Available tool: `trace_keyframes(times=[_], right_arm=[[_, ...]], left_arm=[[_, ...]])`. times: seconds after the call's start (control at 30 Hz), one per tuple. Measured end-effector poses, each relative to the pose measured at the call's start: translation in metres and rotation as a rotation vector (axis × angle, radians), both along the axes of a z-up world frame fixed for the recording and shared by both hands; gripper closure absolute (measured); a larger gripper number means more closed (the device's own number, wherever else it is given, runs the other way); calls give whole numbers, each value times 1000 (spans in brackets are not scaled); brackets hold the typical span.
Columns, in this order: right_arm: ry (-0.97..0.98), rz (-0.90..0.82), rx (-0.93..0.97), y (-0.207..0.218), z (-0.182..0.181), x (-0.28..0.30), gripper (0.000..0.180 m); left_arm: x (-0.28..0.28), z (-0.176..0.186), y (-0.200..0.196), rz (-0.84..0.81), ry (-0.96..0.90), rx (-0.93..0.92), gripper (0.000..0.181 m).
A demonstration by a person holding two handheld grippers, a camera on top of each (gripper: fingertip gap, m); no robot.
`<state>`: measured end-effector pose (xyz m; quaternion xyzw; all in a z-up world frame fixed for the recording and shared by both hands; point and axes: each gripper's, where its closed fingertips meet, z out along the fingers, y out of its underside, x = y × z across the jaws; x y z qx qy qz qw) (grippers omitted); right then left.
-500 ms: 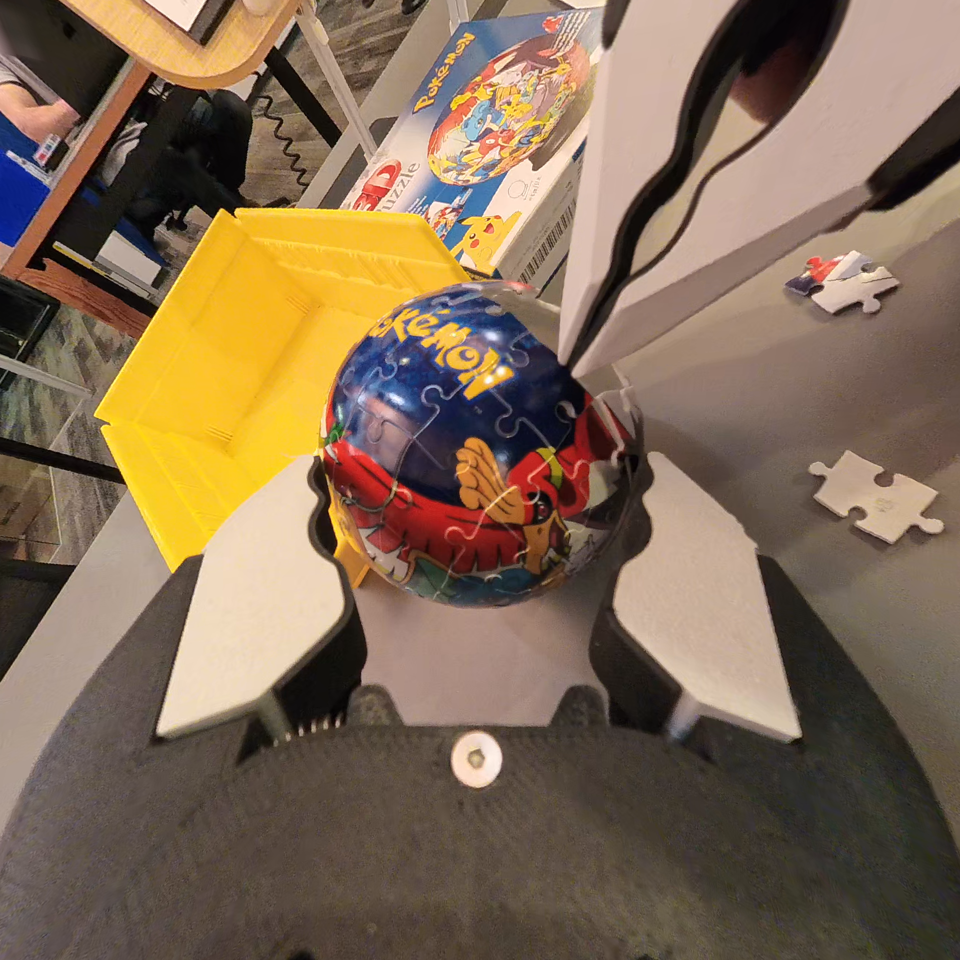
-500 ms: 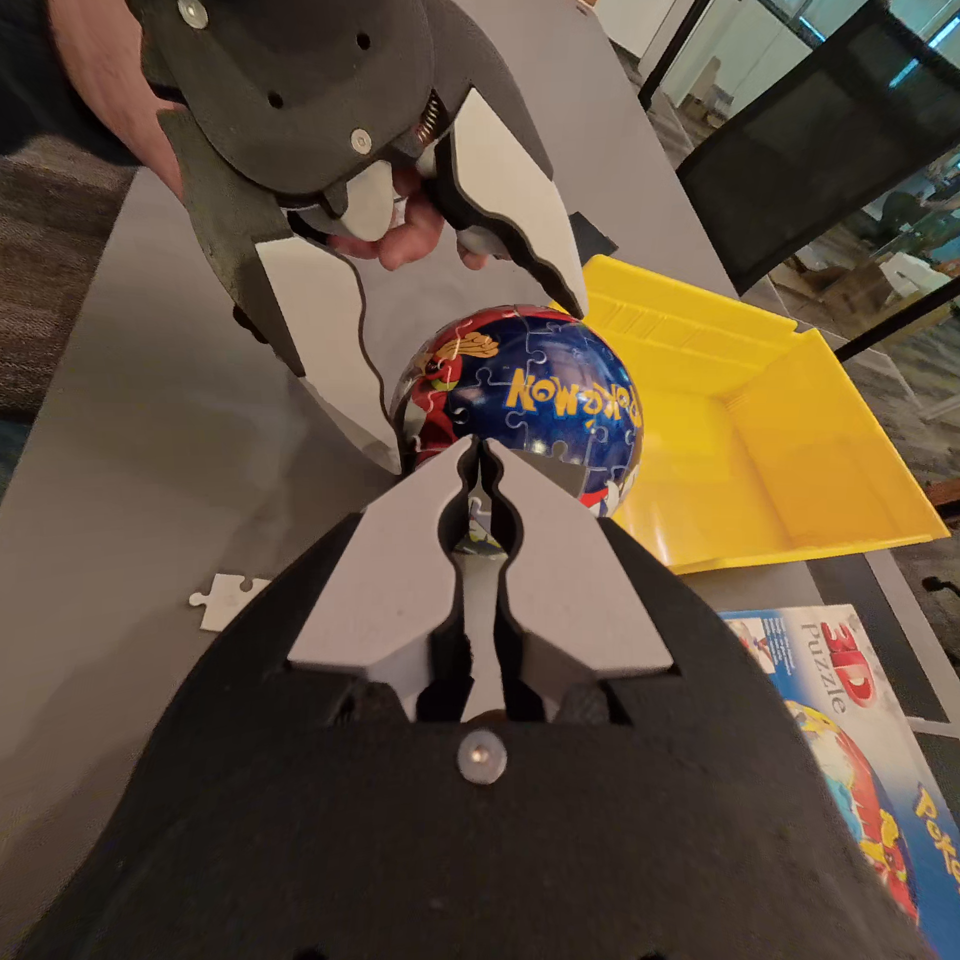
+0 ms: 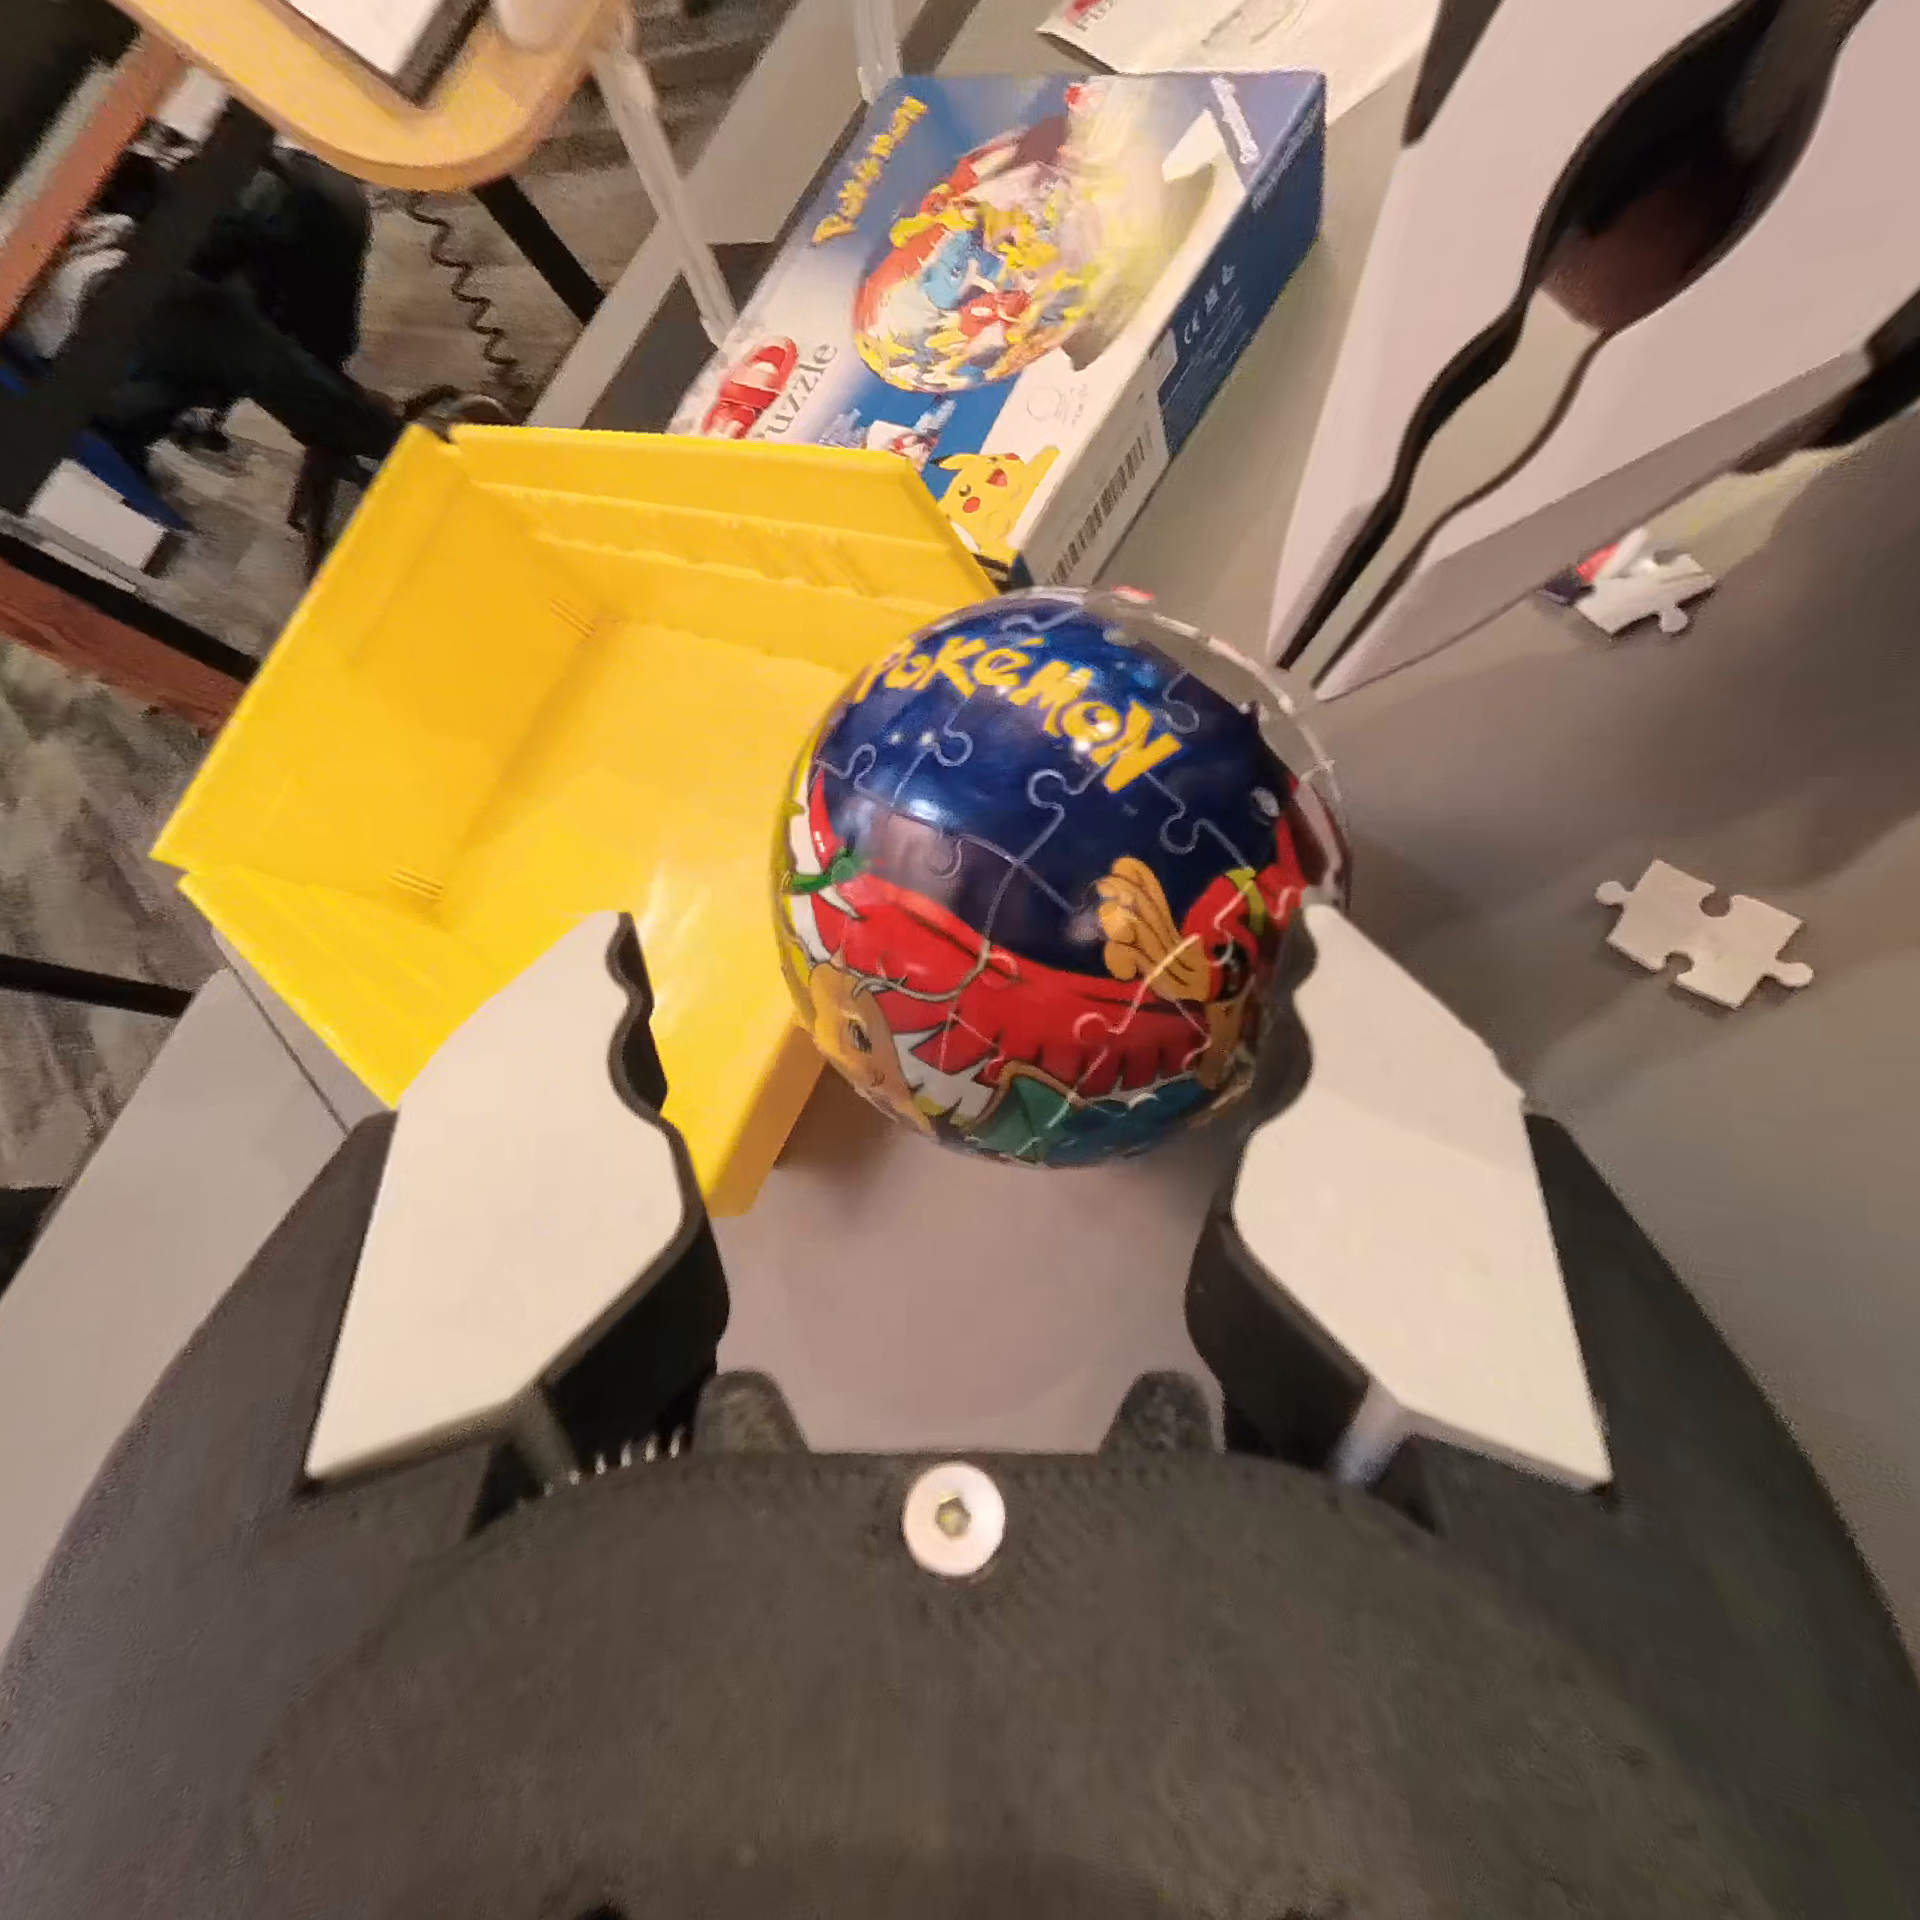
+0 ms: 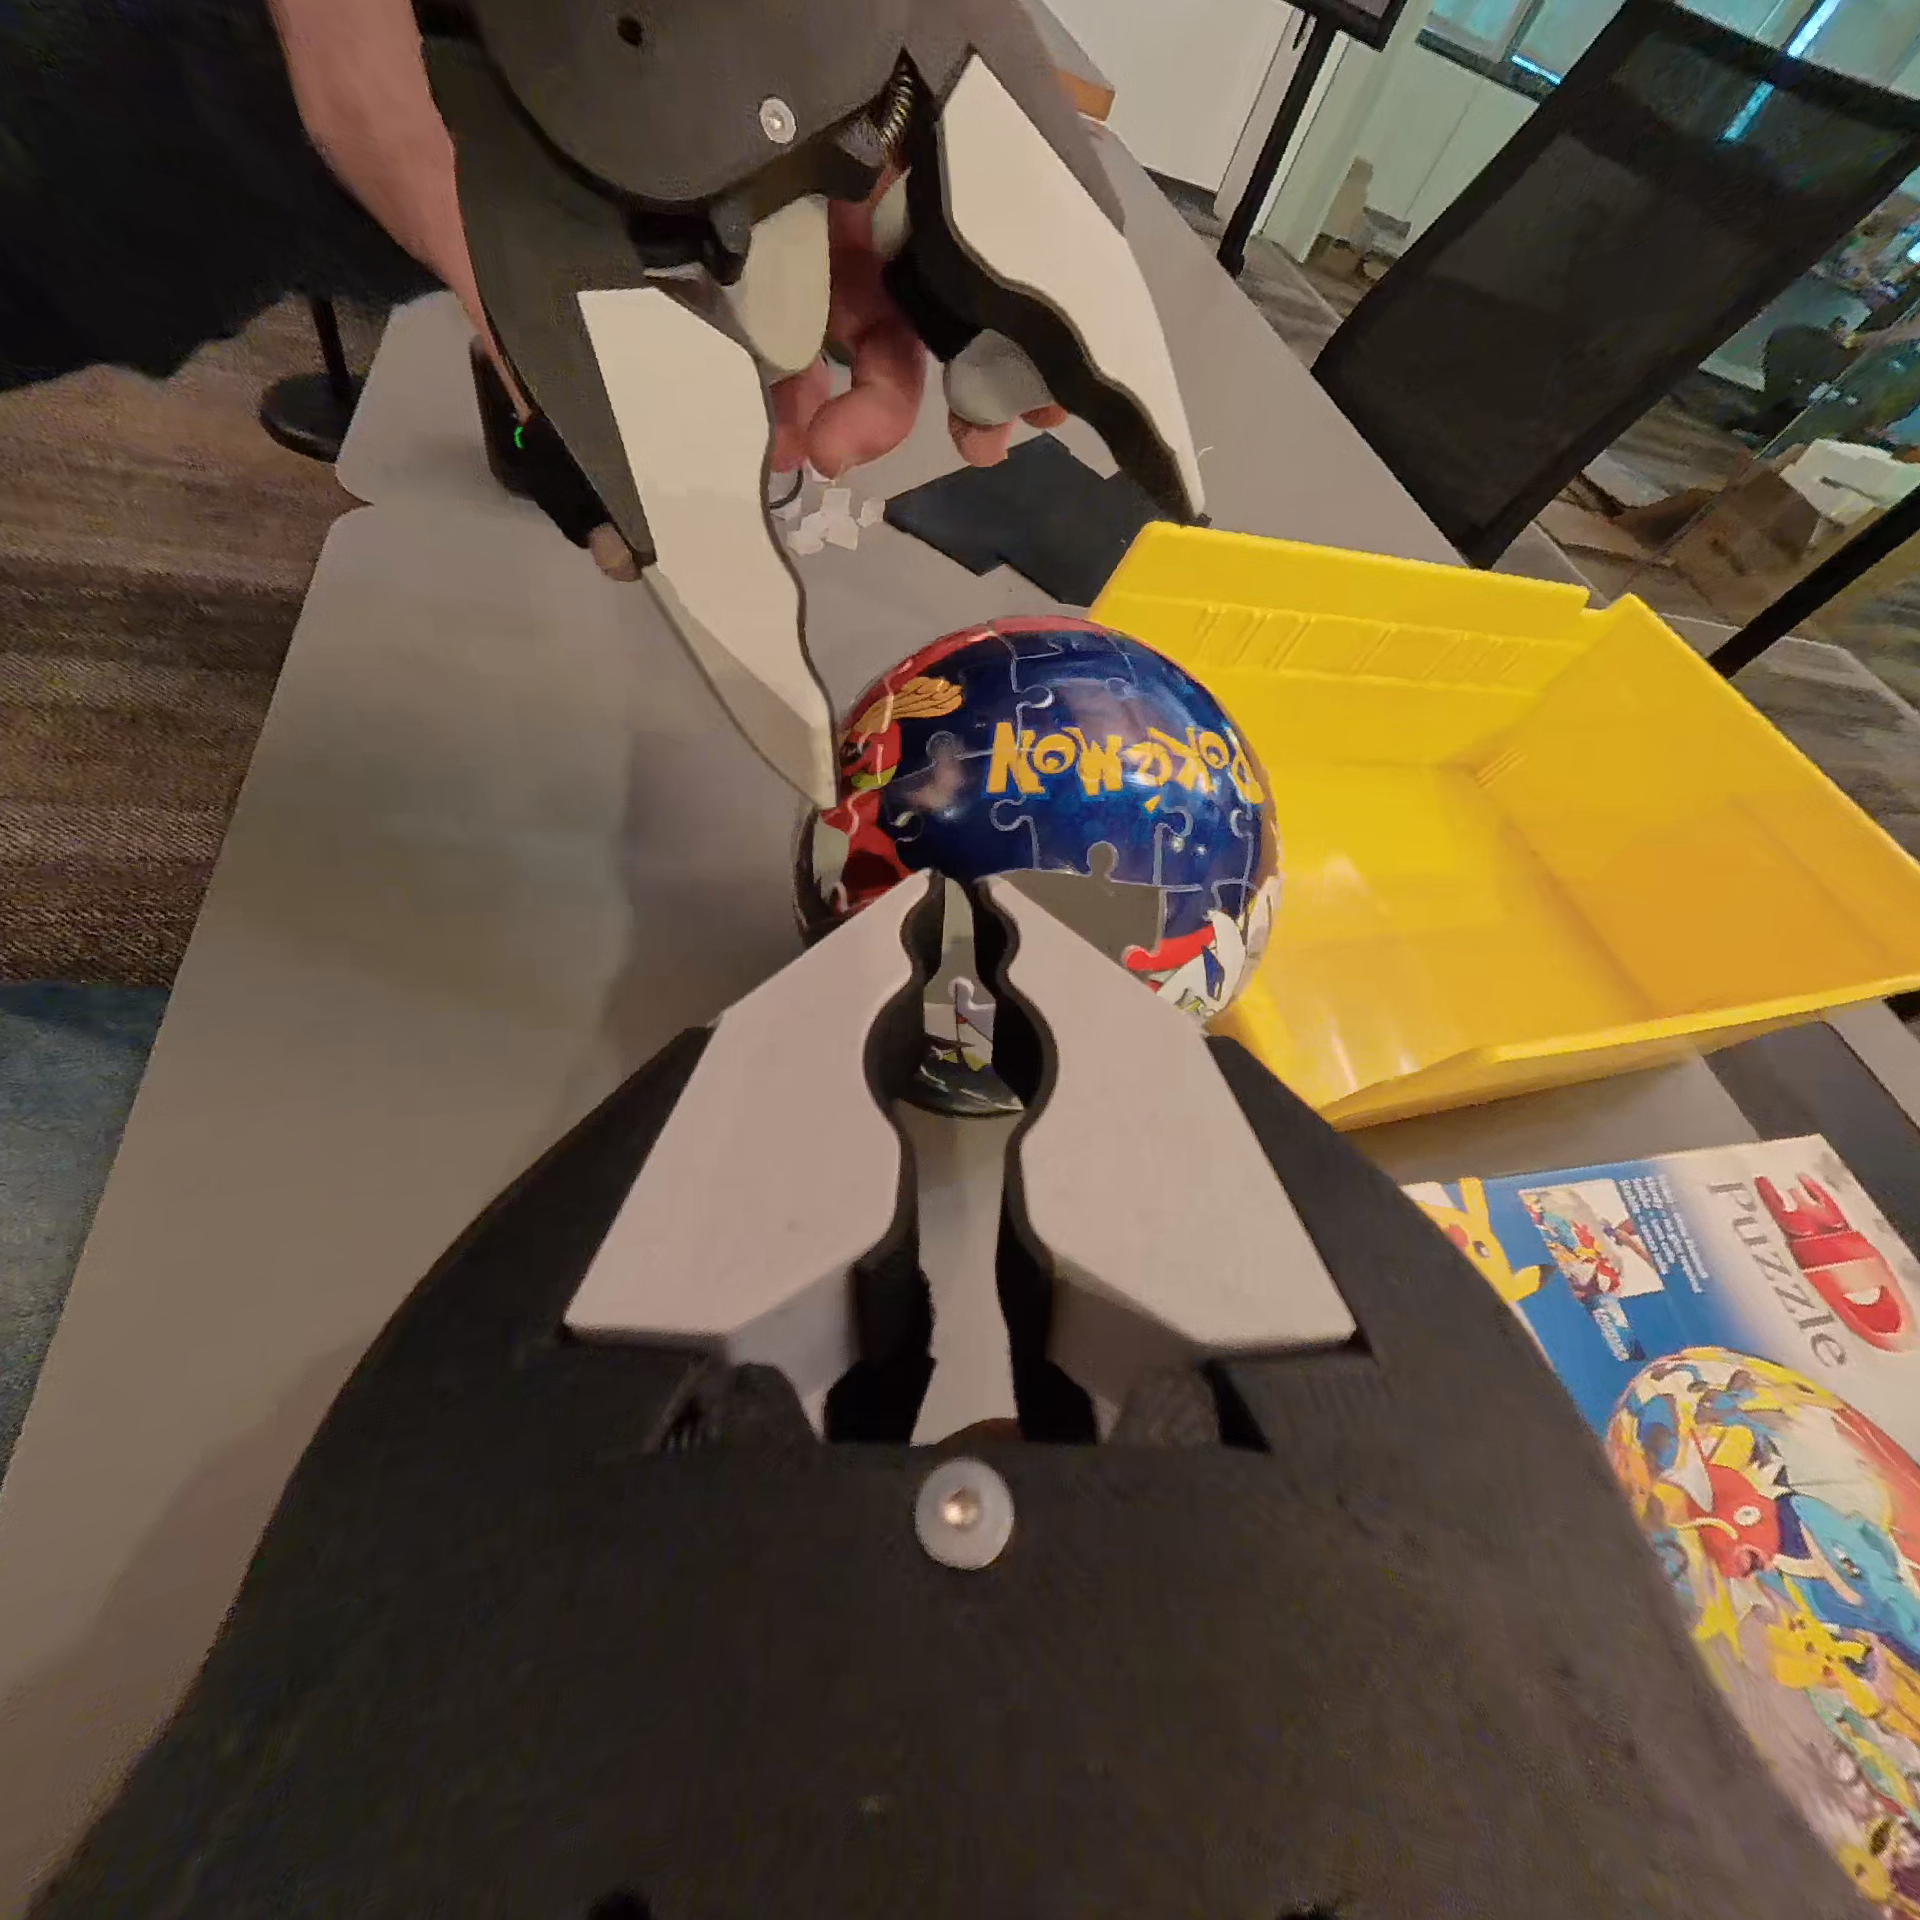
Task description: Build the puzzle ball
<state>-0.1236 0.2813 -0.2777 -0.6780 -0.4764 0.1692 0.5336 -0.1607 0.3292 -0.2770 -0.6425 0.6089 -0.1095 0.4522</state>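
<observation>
the puzzle ball [image 3: 1060, 883] sits glossy on the table [image 4: 468, 883] — blue top, red band, one gap. left gripper [image 3: 956, 956] spread wide; right gripper [image 4: 958, 883] nearly closed, empty.

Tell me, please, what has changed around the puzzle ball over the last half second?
The left tool has opened wider and let go of the ball; only one finger now sits by it, the other over the yellow bin. The right tool is unchanged, nearly shut at the gap in the ball. The ball, the box and both loose pieces stayed where they were.
</observation>
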Motion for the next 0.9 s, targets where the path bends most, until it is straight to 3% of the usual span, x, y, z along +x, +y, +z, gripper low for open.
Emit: trace_keyframes(times=[0.03,0.27,0.63,0.7,0.9], right_arm=[[8,-7,-7,1,0,1,177],[57,4,-61,4,-3,4,174],[46,-9,-68,4,-9,-2,170],[24,-39,-13,5,-8,-2,160],[-43,-73,175,6,-4,-3,156]], left_arm=[[1,-4,1,-21,26,-26,68],[17,-16,-5,-125,67,-135,77],[18,-15,-4,-111,40,-198,80],[19,-14,-4,-103,31,-208,81],[22,-13,-7,-94,17,-210,82]])
